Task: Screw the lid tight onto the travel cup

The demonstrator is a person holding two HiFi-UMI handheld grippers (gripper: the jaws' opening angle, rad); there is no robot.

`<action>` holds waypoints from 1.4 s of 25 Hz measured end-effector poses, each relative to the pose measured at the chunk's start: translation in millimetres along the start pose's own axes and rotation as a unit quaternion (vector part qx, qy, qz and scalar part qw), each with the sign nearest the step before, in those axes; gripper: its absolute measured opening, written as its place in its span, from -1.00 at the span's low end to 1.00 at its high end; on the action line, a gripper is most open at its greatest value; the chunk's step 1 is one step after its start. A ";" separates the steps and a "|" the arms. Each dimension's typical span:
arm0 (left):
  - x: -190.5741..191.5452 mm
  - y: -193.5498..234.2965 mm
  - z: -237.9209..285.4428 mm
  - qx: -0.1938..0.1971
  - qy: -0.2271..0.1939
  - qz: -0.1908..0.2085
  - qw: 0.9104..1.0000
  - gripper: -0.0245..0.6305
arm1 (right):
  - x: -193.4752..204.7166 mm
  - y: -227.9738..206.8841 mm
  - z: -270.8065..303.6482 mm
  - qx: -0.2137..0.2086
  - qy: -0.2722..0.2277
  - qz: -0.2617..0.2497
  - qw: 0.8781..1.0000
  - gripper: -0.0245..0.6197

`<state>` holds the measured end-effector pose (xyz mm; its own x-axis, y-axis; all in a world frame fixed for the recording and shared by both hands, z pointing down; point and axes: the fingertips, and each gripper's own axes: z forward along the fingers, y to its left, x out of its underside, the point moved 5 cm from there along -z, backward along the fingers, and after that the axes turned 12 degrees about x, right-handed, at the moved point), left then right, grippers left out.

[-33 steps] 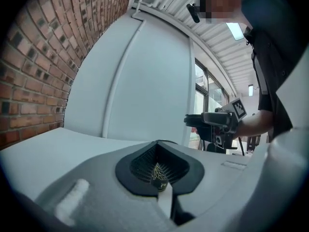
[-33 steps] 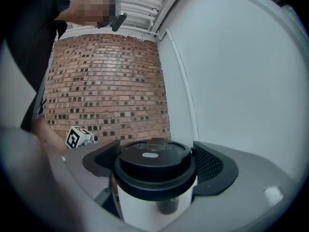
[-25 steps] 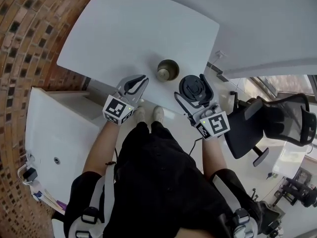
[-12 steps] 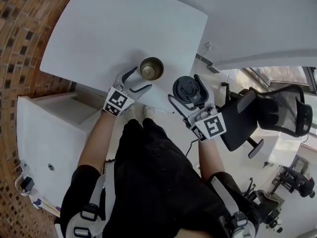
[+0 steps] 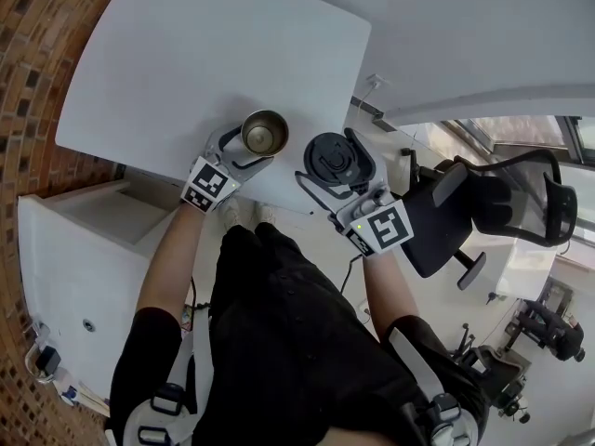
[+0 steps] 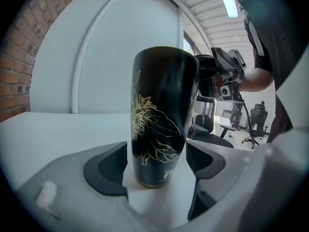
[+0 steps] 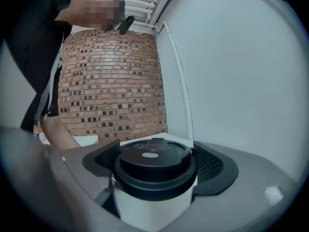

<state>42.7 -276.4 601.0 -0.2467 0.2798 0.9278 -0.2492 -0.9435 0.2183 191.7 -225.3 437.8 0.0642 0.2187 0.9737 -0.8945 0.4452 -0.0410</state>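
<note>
Over the white table (image 5: 186, 54), head view: you are holding the left gripper (image 5: 249, 149) about the travel cup (image 5: 264, 133), which is standing upright near the table's near edge with its metal-lined mouth uncovered. You are carrying the lid (image 5: 329, 154) in the right gripper (image 5: 335, 163), just beside the cup and apart from it.

Left gripper view: the jaws of the left gripper (image 6: 157, 166) have just been opening and are standing wide, with the travel cup (image 6: 161, 115) between them. The dark pads (image 6: 108, 170) are flanking its base without pressing. Its wall is glossy black with a gilt flower pattern, narrowing towards the foot. It is probably rigid, fairly light while empty, and slippery. You are likely best taking it low on the body, firmly enough to resist the twist.

Right gripper view: the right gripper (image 7: 154, 164) is clamping the lid (image 7: 153, 158) by its rim, ribbed pads (image 7: 210, 163) pressing on either side. This round lid is looking matt black, with a small tab on top and a white cylindrical part showing beneath. It is probably stiff and light, and you are keeping it level, which should help the thread start straight. A brick wall (image 7: 111, 81) is standing behind.
</note>
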 end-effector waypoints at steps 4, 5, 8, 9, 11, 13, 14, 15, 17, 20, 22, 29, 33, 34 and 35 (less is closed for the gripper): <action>3.5 -1.1 3.8 0.002 0.001 0.004 1.000 0.14 | -1.4 7.6 10.8 -0.016 -0.001 -0.010 1.000 0.54; 4.7 -1.4 3.4 0.001 -0.002 0.002 1.000 0.11 | -2.7 9.9 13.3 -0.021 -0.002 -0.013 1.000 0.54; 6.2 -1.4 1.8 0.000 -0.007 -0.001 1.000 0.10 | -8.0 16.0 21.1 -0.034 -0.008 -0.014 0.999 0.54; 6.2 -1.3 1.7 0.001 -0.007 0.000 1.000 0.09 | -8.8 17.4 23.9 -0.037 -0.007 -0.015 0.999 0.54; 6.0 -1.3 2.0 0.002 -0.007 0.002 1.000 0.09 | -8.8 18.5 29.9 -0.041 -0.007 -0.021 0.999 0.54; 5.6 -2.1 3.0 0.000 -0.007 0.003 1.000 0.08 | -9.7 19.7 37.3 -0.049 -0.014 -0.026 0.998 0.54; 5.6 -2.7 3.5 0.000 -0.007 0.003 1.000 0.08 | -10.8 21.6 41.8 -0.054 -0.018 -0.027 0.998 0.54; 5.7 -3.1 3.9 0.000 -0.007 0.003 1.000 0.08 | -11.6 24.2 46.7 -0.059 -0.022 -0.028 0.998 0.54; 5.7 -3.6 4.7 0.002 -0.007 0.003 1.000 0.08 | -11.6 30.9 57.6 -0.068 -0.029 -0.029 0.997 0.54; 5.5 -3.3 4.2 0.004 -0.007 0.001 1.000 0.08 | -8.2 43.5 74.3 -0.082 -0.035 -0.034 0.995 0.54; 5.8 -3.1 3.4 0.004 -0.007 0.000 1.000 0.08 | -6.8 52.2 82.4 -0.091 -0.033 -0.038 0.995 0.54; 5.8 -2.8 3.0 0.012 -0.006 0.000 1.000 0.08 | 3.9 61.1 92.5 -0.114 -0.038 -0.035 0.992 0.54; 5.6 -2.7 1.7 0.008 -0.007 0.003 1.000 0.09 | 6.0 64.6 95.2 -0.121 -0.047 -0.038 0.991 0.54; 5.6 -2.7 1.5 0.007 -0.008 0.004 1.000 0.09 | 6.3 65.5 95.4 -0.122 -0.049 -0.039 0.991 0.54; 5.7 -3.0 1.5 0.007 -0.008 0.004 1.000 0.09 | 7.0 66.2 95.4 -0.123 -0.051 -0.040 0.990 0.54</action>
<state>43.5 -272.2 606.1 -0.2337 0.2701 0.9340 -0.2341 -0.9480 0.2155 90.7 -277.1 463.3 0.0749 0.0906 0.9931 -0.7532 0.6578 -0.0031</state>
